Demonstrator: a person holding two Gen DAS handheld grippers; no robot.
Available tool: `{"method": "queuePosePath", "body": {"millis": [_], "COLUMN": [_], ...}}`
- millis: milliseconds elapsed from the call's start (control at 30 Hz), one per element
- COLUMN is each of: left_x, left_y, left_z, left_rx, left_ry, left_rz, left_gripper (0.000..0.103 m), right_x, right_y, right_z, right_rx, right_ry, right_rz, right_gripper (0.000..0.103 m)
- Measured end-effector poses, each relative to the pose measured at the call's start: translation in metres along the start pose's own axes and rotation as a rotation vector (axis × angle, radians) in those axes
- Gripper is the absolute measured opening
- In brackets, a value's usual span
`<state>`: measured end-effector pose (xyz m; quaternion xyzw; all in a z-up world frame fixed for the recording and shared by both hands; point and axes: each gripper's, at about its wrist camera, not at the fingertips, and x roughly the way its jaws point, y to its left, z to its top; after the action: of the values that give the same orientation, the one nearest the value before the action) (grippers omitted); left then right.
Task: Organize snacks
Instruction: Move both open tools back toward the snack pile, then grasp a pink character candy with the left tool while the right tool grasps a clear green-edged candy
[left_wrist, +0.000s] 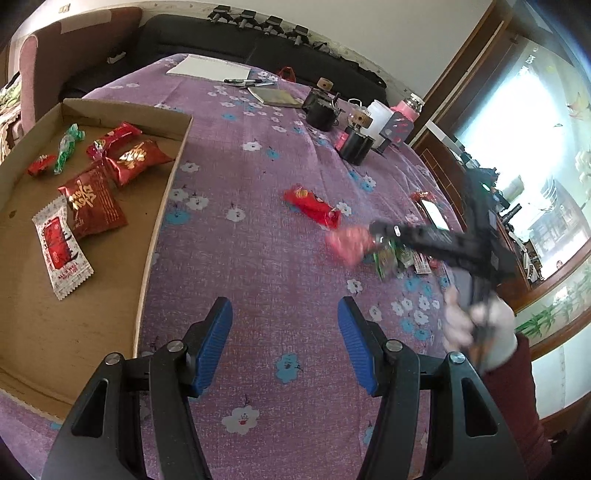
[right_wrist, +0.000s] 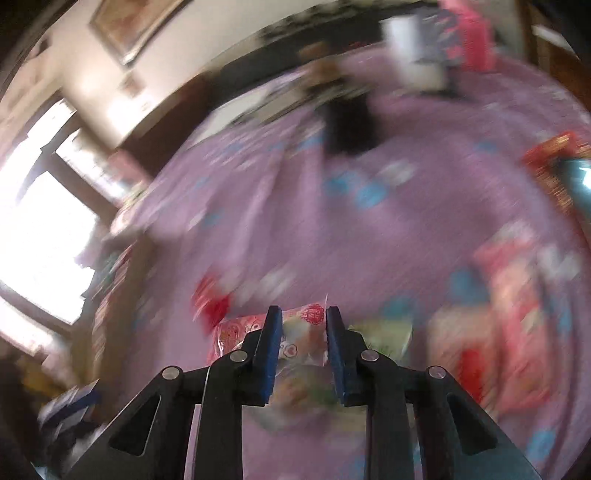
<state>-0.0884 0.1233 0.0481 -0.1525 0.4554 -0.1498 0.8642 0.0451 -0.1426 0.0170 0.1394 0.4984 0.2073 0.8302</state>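
A shallow cardboard tray (left_wrist: 162, 206) lies at the left on the purple flowered tablecloth and holds several snack packets, among them red ones (left_wrist: 92, 205) and a white one (left_wrist: 61, 253). My left gripper (left_wrist: 284, 321) is open and empty above the cloth beside the tray. My right gripper (right_wrist: 303, 321) is shut on a pink snack packet (right_wrist: 304, 332); it shows blurred in the left wrist view (left_wrist: 373, 236) with the pink packet (left_wrist: 347, 243) at its tip. A red packet (left_wrist: 312, 205) lies loose mid-table. Green packets (left_wrist: 389, 258) lie under the right gripper.
Black cans (left_wrist: 354, 144), a white jar (left_wrist: 378, 118) and a pink bottle (left_wrist: 404, 110) stand at the far side. A notebook (left_wrist: 275, 96), pens and paper (left_wrist: 208, 68) lie farther back. A phone (left_wrist: 436, 216) lies near the right edge. The right wrist view is motion-blurred.
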Motion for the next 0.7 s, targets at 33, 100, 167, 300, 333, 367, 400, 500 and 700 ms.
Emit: {"method": "queuePosePath", "body": {"millis": [33,100,167,300,333,367,400,500,700], "left_x": [0.0,0.001,0.002,0.002,0.002,0.002,0.003,0.006,0.012], "left_y": [0.0,0.001,0.001,-0.003,-0.005,-0.007,-0.007,-0.008,-0.016], "left_z": [-0.001,-0.002,-0.003,-0.004,-0.005,-0.004,-0.004,-0.002,0.001], "left_rx": [-0.001,-0.003,-0.004,0.015,0.026,0.033,0.035,0.032,0.049], "left_ry": [0.002,0.006,0.008,0.007,0.005,0.004,0.005,0.012,0.016], "left_rz": [-0.004,-0.011,-0.011,-0.006,-0.001,0.003,0.005,0.008,0.034], "left_gripper": [0.058,0.058,0.058,0.058,0.058,0.058,0.058,0.058,0.058], "right_x": [-0.003,-0.019,-0.038,-0.058,-0.057,-0.055,-0.052,-0.041,-0.027], "right_y": [0.004,0.009,0.007,0.01,0.012,0.017,0.024,0.042,0.056], "right_z": [-0.008,-0.021,-0.027,-0.044,-0.049,-0.056,-0.059,-0.076,-0.086], "right_rx": [-0.015,-0.034,-0.027,-0.056,-0.069,-0.097,-0.129,-0.21,-0.241], "right_ry": [0.026,0.004,-0.067,-0.125,-0.117,-0.104,-0.091,-0.058,-0.071], "right_rz": [0.059,0.133,0.092,0.03,0.039,0.043,0.04,0.008,-0.053], "right_gripper": [0.025,0.026,0.028,0.029,0.029,0.031,0.032,0.043,0.05]}}
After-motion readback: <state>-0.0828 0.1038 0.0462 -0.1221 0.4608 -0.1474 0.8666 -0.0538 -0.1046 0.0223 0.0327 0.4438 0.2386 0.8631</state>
